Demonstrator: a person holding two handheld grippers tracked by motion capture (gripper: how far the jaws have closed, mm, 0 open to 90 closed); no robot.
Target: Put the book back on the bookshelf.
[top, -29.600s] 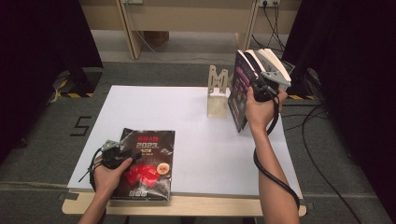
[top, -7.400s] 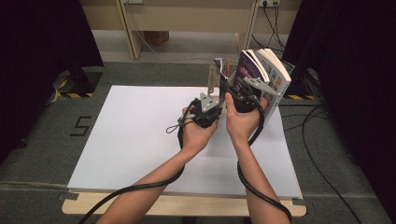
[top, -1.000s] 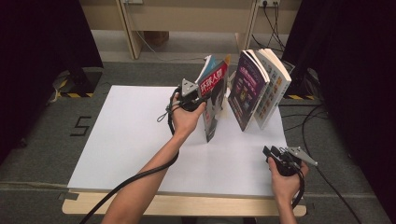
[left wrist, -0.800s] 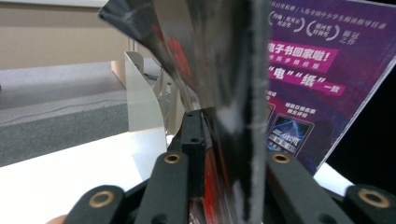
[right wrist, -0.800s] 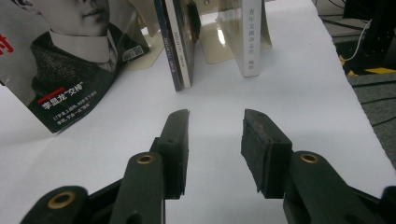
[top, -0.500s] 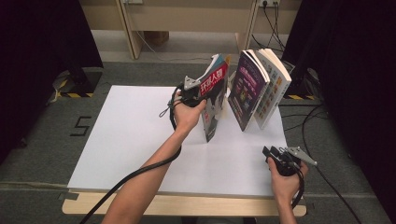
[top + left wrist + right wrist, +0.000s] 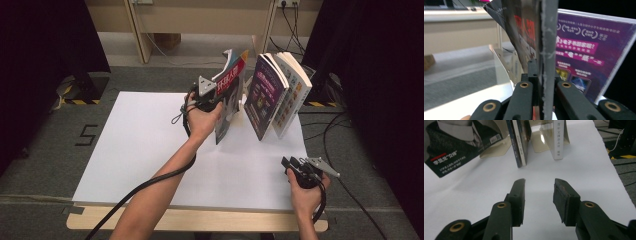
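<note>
Now left gripper (image 7: 212, 100) jaws clamp floppy magazine (image 7: 229, 97) at its 9 o'clock edge; grip near spine. Right gripper (image 7: 537, 195) jaws open, empty.

In your left gripper view, the magazine (image 7: 546, 50) sits edge-on and close to the lens, so its cover print is blurred and its top and bottom are cut off by the frame. The purple book (image 7: 589, 55) behind it is partly hidden by that edge, and its small print is too fine to read. The metal bookend (image 7: 504, 65) shows only as a blurred sliver.

In your high view, your left hand (image 7: 202, 120) covers the left gripper (image 7: 212, 102) where it meets the magazine.

In your right gripper view, the magazine cover (image 7: 456, 142) is cut off at the top and left edges.
</note>
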